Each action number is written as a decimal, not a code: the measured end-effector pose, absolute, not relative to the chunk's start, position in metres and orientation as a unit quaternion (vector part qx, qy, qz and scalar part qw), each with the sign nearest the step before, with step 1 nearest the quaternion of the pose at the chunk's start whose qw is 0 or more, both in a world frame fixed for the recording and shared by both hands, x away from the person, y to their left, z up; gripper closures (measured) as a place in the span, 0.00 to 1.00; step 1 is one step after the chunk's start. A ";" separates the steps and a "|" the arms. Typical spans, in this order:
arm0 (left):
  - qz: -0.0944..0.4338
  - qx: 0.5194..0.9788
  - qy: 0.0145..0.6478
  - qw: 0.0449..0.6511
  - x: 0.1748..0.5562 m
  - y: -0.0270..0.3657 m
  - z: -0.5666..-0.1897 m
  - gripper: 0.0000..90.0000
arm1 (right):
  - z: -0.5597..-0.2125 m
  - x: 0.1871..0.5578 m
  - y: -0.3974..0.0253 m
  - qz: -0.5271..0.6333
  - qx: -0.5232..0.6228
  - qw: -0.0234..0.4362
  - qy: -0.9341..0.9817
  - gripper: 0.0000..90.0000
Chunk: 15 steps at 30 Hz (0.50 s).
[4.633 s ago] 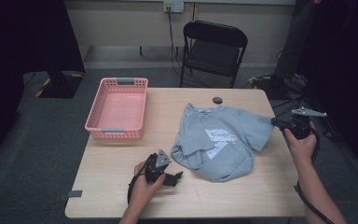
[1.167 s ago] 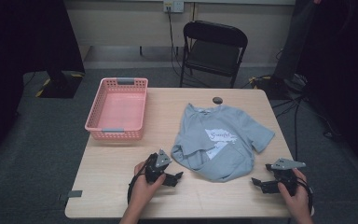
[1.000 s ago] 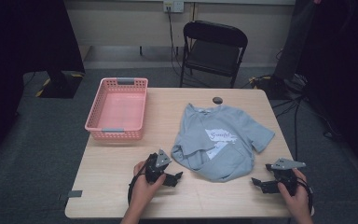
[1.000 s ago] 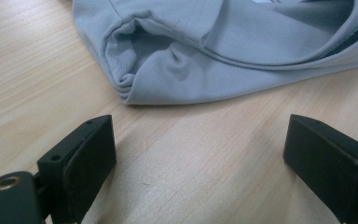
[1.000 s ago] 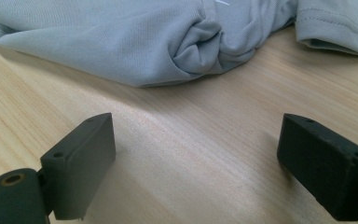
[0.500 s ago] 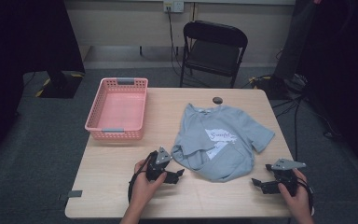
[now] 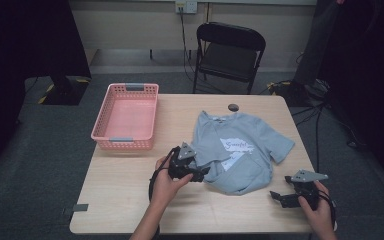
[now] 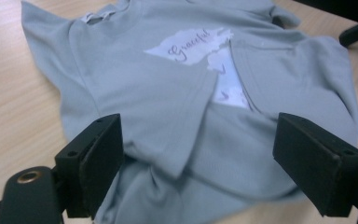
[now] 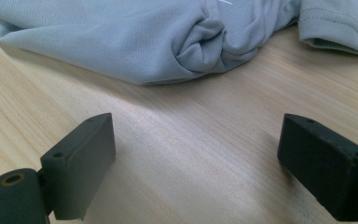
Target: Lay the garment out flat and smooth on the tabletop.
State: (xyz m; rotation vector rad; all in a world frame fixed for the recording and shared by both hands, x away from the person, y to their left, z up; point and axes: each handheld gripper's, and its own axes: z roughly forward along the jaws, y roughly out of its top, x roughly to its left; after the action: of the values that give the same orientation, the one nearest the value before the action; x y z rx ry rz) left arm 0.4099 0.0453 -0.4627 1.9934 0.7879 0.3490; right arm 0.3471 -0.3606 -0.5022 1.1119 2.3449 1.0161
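small dark object (image 7: 233, 107), unidentifiable

My right gripper (image 9: 196, 168) hovers low over the wooden table (image 9: 177, 149), jaws spread wide with nothing between them. Ahead lies the grey T-shirt (image 9: 121, 32), its near edge bunched into a rolled fold; at upper right, probably a sleeve hem.
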 end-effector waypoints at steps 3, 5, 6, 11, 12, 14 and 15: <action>0.142 0.811 0.323 0.467 0.419 0.039 -0.459 0.18 | -0.502 0.347 -0.360 0.359 0.391 0.175 0.829 0.11; 0.141 0.810 0.325 0.466 0.425 0.034 -0.458 0.18 | -0.502 0.347 -0.360 0.359 0.391 0.174 0.829 0.11; 0.140 0.810 0.327 0.467 0.428 0.031 -0.457 0.18 | -0.502 0.347 -0.360 0.359 0.391 0.174 0.829 0.11; 0.134 0.813 0.322 0.466 0.438 0.015 -0.456 0.18 | -0.502 0.347 -0.360 0.359 0.391 0.174 0.830 0.11; 0.133 0.813 0.321 0.468 0.439 0.012 -0.456 0.18 | -0.502 0.347 -0.360 0.359 0.390 0.173 0.830 0.11; 0.130 0.814 0.320 0.466 0.442 0.006 -0.456 0.18 | -0.502 0.347 -0.360 0.359 0.390 0.173 0.830 0.11; 0.129 0.816 0.319 0.465 0.444 0.003 -0.457 0.18 | -0.502 0.347 -0.360 0.359 0.390 0.173 0.830 0.11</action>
State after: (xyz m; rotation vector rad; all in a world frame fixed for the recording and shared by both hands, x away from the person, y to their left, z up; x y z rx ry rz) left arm 0.4435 0.0029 -0.4567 2.0030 0.7825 0.3177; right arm 0.3472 -0.3604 -0.5022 1.1064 2.3537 1.0191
